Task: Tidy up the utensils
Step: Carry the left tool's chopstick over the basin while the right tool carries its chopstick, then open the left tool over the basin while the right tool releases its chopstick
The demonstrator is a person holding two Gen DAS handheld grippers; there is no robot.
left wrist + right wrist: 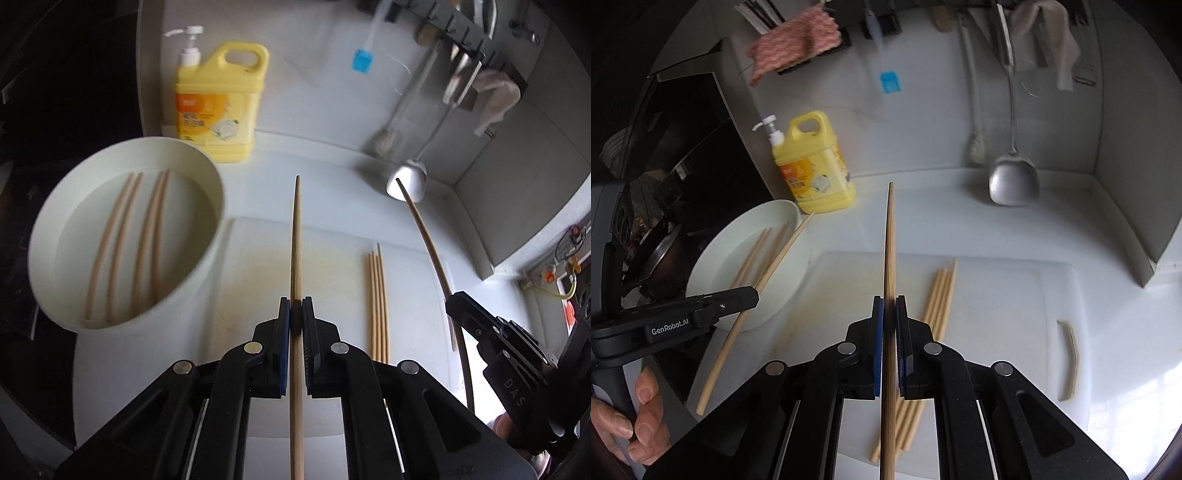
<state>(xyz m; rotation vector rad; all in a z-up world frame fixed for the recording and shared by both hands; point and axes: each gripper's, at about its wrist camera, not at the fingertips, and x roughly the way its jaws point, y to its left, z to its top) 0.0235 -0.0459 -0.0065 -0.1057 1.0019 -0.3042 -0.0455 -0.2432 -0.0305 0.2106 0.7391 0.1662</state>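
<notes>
I have each gripper clamped on one chopstick, the left gripper (pixel 296 314) and right gripper (pixel 889 314) holding theirs (pixel 296 236) (pixel 889 243) above the cutting board (pixel 997 295), probably to join the bundle (pixel 940 295) lying there, not the white bowl (pixel 207 236) at left.

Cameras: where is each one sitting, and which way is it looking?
Left wrist: sits on the left gripper, looking down its chopstick at the bowl; right gripper shows.
Right wrist: sits on the right gripper, looking at the cutting board; left gripper and a hand show.
Both share the yellow bottle.
</notes>
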